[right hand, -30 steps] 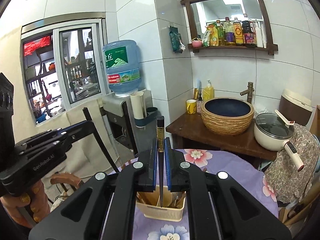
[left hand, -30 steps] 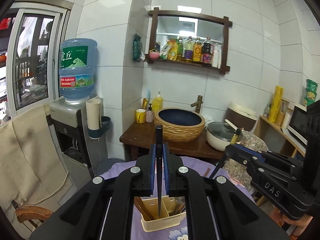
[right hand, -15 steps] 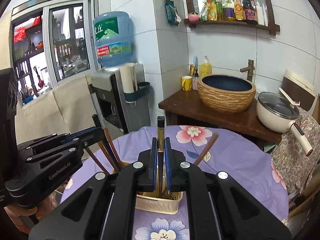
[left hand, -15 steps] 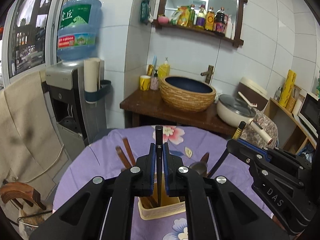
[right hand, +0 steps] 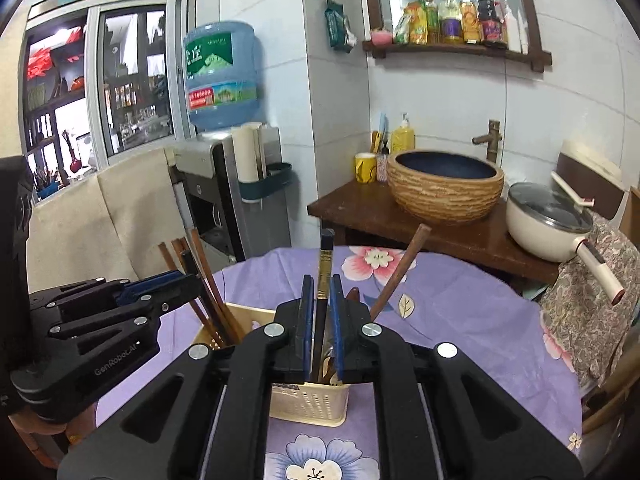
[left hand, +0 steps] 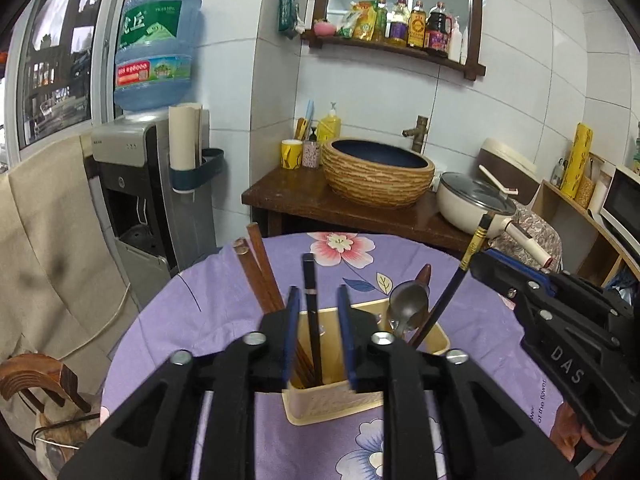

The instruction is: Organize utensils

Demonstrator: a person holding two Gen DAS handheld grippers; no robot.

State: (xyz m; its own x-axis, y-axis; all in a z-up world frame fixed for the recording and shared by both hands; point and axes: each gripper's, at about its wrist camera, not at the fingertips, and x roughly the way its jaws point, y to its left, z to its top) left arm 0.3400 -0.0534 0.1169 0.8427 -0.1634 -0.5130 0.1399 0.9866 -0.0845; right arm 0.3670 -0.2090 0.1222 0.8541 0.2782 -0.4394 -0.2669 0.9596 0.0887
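Black lacquered chopstick (right hand: 322,300): light, stiff, slick; right gripper (right hand: 320,312) clamps it mid-shaft; left gripper (left hand: 318,304) released, jaws apart.

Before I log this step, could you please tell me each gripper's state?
Left gripper: open, plain black chopstick loose between its fingers.
Right gripper: closed on a gold-banded chopstick.

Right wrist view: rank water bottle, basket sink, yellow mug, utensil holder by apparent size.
1. utensil holder, partly hidden by the jaws and inflated by nearness, so first is unsure
2. basket sink
3. water bottle, close to the sink, hard to split
4. yellow mug, clearly smallest
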